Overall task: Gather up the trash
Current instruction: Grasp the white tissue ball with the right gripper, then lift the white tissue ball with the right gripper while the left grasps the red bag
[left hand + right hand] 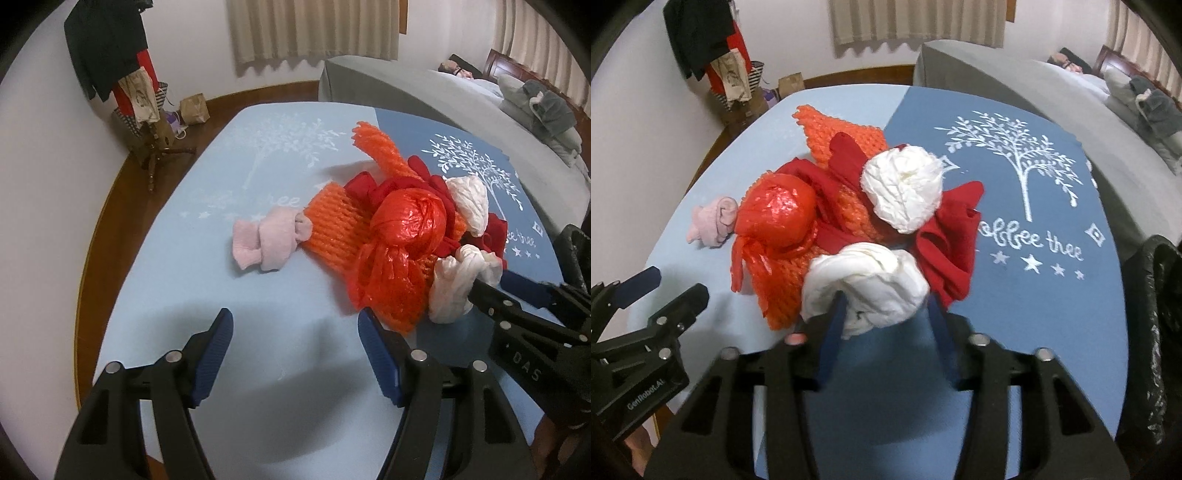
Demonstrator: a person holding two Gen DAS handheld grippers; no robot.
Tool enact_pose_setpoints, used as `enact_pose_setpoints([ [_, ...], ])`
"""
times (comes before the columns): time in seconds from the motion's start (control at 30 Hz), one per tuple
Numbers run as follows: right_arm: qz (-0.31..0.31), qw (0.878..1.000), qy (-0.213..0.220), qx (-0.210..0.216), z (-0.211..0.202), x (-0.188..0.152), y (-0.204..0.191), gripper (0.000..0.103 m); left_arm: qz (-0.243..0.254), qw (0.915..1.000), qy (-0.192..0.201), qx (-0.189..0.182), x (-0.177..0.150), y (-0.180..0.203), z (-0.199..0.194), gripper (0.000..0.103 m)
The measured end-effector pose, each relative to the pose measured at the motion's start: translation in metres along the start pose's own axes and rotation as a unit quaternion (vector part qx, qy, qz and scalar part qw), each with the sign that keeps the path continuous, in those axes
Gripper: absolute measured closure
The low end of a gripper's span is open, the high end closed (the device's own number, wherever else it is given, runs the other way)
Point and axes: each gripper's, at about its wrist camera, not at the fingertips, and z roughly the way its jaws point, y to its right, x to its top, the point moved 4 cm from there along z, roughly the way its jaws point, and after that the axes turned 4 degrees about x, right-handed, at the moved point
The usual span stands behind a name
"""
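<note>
A pile of trash lies on the blue table mat [1015, 314]. It holds a knotted red plastic bag [402, 229] [775, 218], orange foam netting [332, 225] [842, 136], red cloth [945, 243], a rolled pink sock [262, 240] [713, 218], and two white crumpled bags. My right gripper [886, 299] is closed around the nearer white bag [871, 280] [454, 284]. The farther white bag [905, 188] [469, 203] sits on top. My left gripper [295, 332] is open and empty, just in front of the pile's left side.
A coat stand [122, 74] with hanging clothes and bags stands at the far left on the wood floor. A grey-covered bed [443, 96] runs behind and to the right. A black trash bag [1156, 332] is at the right edge.
</note>
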Motion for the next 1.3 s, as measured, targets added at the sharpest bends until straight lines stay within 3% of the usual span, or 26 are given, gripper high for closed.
enact_pose_setpoints([
  [0.1,-0.008,1.000,-0.002,0.009,0.000,0.002,0.000,0.092,0.001,1.0000,-0.002,-0.008,0.002,0.007,0.001,0.034],
  [0.17,-0.003,1.000,-0.003,0.018,-0.002,0.003,0.003,0.097,0.004,0.9999,-0.001,-0.012,0.003,0.012,0.000,0.034],
  [0.3,0.004,1.000,0.005,0.028,-0.012,0.002,0.011,0.102,0.008,0.9998,0.000,-0.017,0.006,0.023,-0.001,0.034],
  [0.7,0.031,0.999,0.017,0.024,-0.037,-0.005,0.054,0.103,0.018,0.9997,-0.008,-0.017,0.015,0.055,0.016,0.036],
  [0.73,0.033,0.999,0.015,0.024,-0.037,-0.006,0.056,0.103,0.018,0.9997,-0.009,-0.017,0.015,0.056,0.018,0.046],
  [0.77,0.034,0.999,0.013,0.023,-0.037,-0.007,0.058,0.102,0.019,0.9996,-0.012,-0.019,0.015,0.057,0.019,0.062],
  [0.83,0.037,0.999,0.012,0.022,-0.037,-0.010,0.062,0.102,0.020,0.9993,-0.018,-0.025,0.014,0.060,0.020,0.081],
  [0.93,0.041,0.999,0.010,0.024,-0.037,-0.012,0.063,0.102,0.021,0.9993,-0.017,-0.026,0.012,0.059,0.015,0.092],
  [1.3,0.039,0.999,0.022,0.030,-0.054,-0.013,0.061,0.102,0.014,0.9996,-0.002,-0.026,0.008,0.054,-0.018,0.097],
])
